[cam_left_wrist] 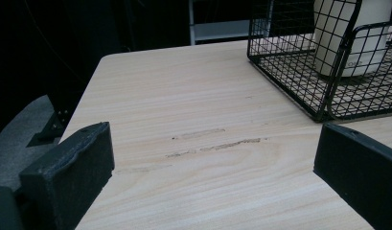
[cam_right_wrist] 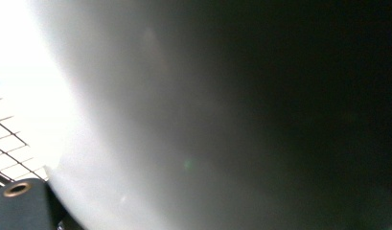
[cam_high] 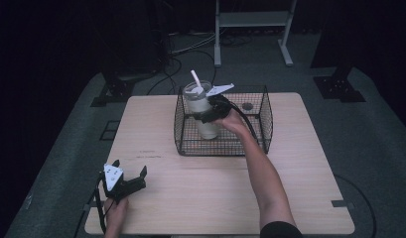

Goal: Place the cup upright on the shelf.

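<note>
A pale cup wall (cam_right_wrist: 150,124) looms blurred and close, with black basket wire (cam_right_wrist: 6,143) at left.

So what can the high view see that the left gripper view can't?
High view alone: the straw in the cup, the right tool clamped on the cup, the person's arms, and the whole left tool resting open near the table's front left corner. Left gripper view alone: scuff marks on the wood, seen close between its jaws. Both: the table, the wire basket and the cup standing inside it.
</note>
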Demonstrator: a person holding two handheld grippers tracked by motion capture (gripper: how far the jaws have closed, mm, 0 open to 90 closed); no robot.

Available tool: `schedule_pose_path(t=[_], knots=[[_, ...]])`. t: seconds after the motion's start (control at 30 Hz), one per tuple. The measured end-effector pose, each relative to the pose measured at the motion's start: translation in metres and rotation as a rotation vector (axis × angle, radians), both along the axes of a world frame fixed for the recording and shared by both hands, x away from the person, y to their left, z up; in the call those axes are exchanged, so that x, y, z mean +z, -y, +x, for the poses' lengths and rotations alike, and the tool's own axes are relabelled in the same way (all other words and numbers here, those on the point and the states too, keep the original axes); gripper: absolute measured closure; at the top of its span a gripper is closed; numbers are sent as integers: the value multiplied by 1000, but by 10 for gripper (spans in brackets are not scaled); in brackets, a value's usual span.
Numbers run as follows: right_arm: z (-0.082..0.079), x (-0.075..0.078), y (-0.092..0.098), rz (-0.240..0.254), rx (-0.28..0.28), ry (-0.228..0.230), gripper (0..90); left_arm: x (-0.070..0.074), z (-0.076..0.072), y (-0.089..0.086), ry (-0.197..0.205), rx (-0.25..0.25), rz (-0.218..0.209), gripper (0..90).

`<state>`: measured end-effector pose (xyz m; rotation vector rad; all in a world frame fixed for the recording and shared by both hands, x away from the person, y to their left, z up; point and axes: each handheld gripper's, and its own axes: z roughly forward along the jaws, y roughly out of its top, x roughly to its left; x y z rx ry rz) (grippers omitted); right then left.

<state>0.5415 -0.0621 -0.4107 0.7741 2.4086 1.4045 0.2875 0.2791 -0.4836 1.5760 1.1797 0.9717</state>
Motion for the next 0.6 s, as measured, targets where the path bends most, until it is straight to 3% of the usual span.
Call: schedule_pose_path(t=[0.43,0.6], knots=[[-7,-3,2,-32,71,82,81,0,-1,0,2,1,2,0],[-8,-2,5,-43,74,69,80,0,0,0,-2,3,-2,0]])
